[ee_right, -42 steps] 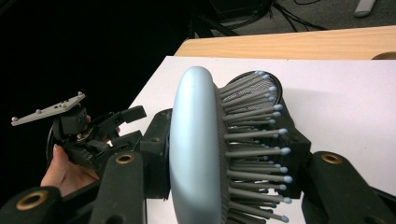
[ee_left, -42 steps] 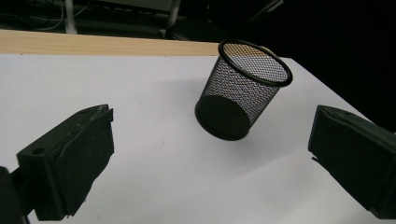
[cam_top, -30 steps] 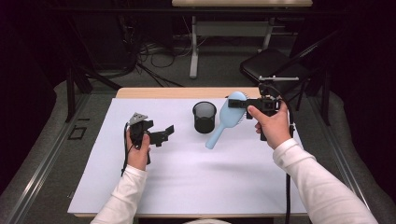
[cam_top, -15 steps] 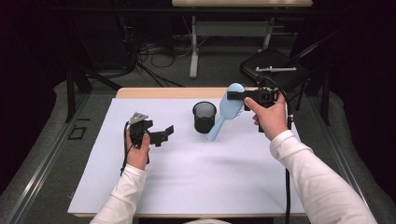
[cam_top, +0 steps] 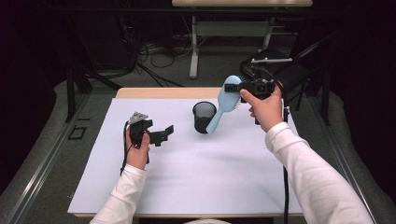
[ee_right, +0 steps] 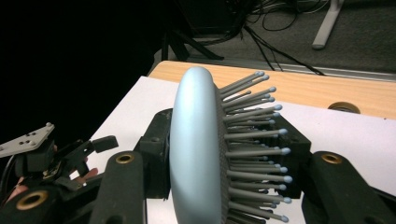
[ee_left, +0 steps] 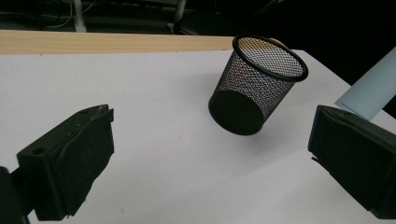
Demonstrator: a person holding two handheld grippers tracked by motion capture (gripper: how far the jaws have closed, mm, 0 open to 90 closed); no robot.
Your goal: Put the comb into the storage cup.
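Observation:
A light-blue hairbrush (cam_top: 217,116) hangs in the air over the back right of the table, its handle slanting down and left. My right gripper (cam_top: 232,87) is shut on the brush's head; up close the head (ee_right: 196,149) stands edge-on between the jaws, bristles to the right. A black mesh cup (cam_top: 204,116) stands upright on the white sheet just left of the handle's end (ee_left: 373,88), apart from it. My left gripper (cam_top: 161,135) rests at the left, open with nothing in it, and faces the cup (ee_left: 257,84).
The white sheet (cam_top: 210,177) covers most of the table, and a wooden strip (cam_top: 154,92) shows along the far edge. Cables, desk legs and a dark stand lie beyond the table. The left gripper (ee_right: 70,154) shows far off in the right gripper view.
The right hand has lifted the hairbrush higher and a little to the right, so the handle's end now hangs beside the cup's rim. The left gripper has stayed put.

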